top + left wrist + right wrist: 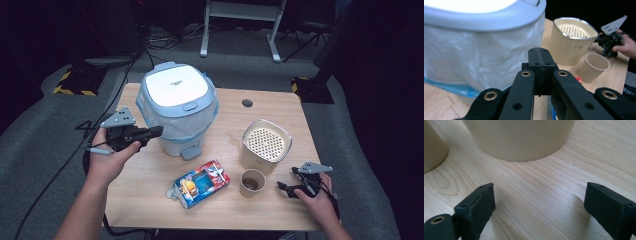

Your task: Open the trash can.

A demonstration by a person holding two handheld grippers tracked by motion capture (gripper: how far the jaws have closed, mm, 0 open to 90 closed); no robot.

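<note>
A recording lab: wooden table (280, 120) on grey carpet (45, 125), trailing cables (150, 42), stand legs (240, 30), dark surroundings.

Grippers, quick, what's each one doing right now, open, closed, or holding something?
Left tool: closed, jaws pressed together, nothing between them, raised beside the lidded bin.
Right tool: open, jaws wide apart, empty, low over the table.
</note>
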